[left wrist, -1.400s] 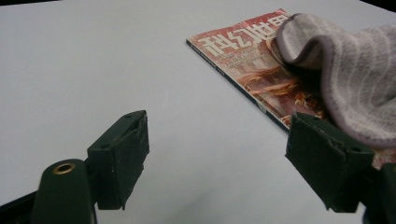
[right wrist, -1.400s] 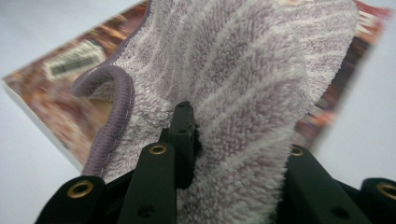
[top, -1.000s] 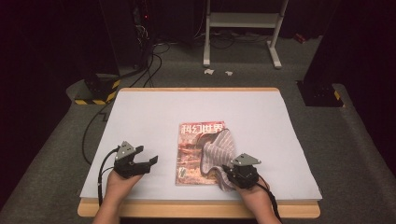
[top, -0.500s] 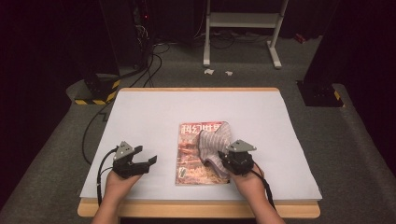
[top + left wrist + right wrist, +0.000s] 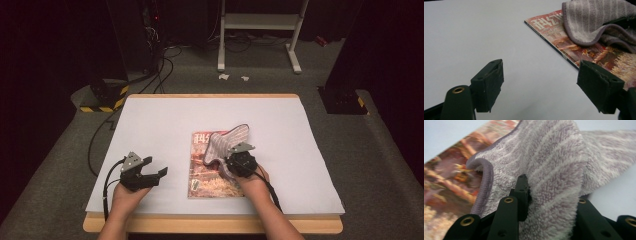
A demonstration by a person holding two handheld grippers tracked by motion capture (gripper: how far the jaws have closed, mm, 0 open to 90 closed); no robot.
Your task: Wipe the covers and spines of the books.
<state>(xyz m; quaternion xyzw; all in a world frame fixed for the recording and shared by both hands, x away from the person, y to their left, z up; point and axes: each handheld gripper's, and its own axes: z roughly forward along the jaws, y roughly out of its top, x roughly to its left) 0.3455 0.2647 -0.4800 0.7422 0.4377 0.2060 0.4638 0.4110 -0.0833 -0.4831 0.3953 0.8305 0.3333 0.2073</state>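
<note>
A magazine with a red cover [image 5: 205, 177] lies on the white table sheet [image 5: 165, 125], a little right of centre near the front. A grey-lilac striped towel [image 5: 227, 140] is draped over its upper right part. My right gripper [image 5: 239, 159] is over the magazine, shut on a fold of the towel [image 5: 554, 157]; the right gripper view has pile bunched between the jaws [image 5: 549, 192] and the cover [image 5: 446, 177] at the left. My left gripper [image 5: 155, 168] rests on the sheet left of the magazine, jaws wide open [image 5: 544, 85] and holding nothing. Its view takes in the magazine [image 5: 574, 50] and towel [image 5: 594, 20].
The table's wooden edge [image 5: 210, 224] runs along the front. Black cables [image 5: 100, 145] trail off the left side to the floor. A white stand [image 5: 260, 25] and dark equipment stand on the floor beyond the table.
My right gripper has moved away from the person and to the left, dragging the towel across the magazine. The left gripper has stayed put and open.
</note>
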